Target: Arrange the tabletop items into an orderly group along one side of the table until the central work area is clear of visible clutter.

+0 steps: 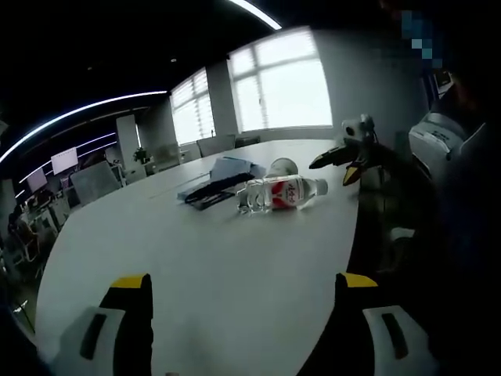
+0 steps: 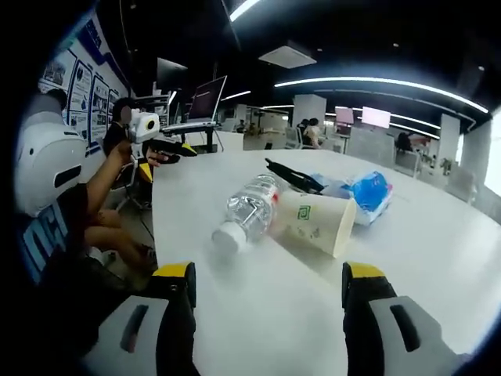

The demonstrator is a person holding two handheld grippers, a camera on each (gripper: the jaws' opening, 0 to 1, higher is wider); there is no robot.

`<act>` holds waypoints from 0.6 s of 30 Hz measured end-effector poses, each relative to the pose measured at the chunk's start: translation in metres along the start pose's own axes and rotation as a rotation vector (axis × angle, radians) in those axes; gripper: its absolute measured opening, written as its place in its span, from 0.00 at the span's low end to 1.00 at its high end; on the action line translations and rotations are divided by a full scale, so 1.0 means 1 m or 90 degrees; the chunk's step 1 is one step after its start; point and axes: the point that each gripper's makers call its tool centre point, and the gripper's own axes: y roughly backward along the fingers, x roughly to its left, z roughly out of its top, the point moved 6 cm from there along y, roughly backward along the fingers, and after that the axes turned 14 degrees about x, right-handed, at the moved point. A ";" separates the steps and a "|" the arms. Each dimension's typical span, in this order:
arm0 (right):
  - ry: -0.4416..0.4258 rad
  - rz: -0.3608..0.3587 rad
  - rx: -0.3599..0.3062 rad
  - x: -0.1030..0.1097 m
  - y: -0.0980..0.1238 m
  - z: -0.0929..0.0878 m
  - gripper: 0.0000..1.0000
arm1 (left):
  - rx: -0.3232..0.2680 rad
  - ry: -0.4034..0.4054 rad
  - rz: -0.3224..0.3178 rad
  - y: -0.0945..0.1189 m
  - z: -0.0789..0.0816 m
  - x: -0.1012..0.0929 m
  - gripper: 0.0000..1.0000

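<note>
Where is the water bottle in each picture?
Left gripper view: the bottle lies on its side right of centre, on the table.
Right gripper view: the bottle lies near the middle, cap toward the camera.
Shared landmark: the paper cup lying beside it.

one bottle [image 2: 247, 211], one cup [image 2: 316, 222] (both lying down)

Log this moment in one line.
left tool open, empty | right tool open, empty | bottle, cup lying on table
</note>
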 end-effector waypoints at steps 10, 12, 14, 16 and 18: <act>0.004 0.021 -0.013 0.008 -0.009 0.005 0.68 | -0.010 -0.001 -0.008 0.000 0.000 -0.003 0.95; 0.004 0.024 -0.015 0.009 -0.011 0.006 0.67 | -0.007 -0.008 -0.009 0.000 0.000 -0.004 0.95; 0.003 0.024 -0.017 0.009 -0.013 0.007 0.66 | -0.009 -0.007 -0.010 -0.001 0.000 -0.005 0.95; 0.002 0.022 -0.022 0.010 -0.015 0.008 0.65 | -0.011 -0.005 -0.011 -0.001 0.001 -0.006 0.95; 0.002 0.031 -0.027 0.012 -0.018 0.009 0.63 | -0.009 -0.005 -0.010 -0.003 0.000 -0.006 0.95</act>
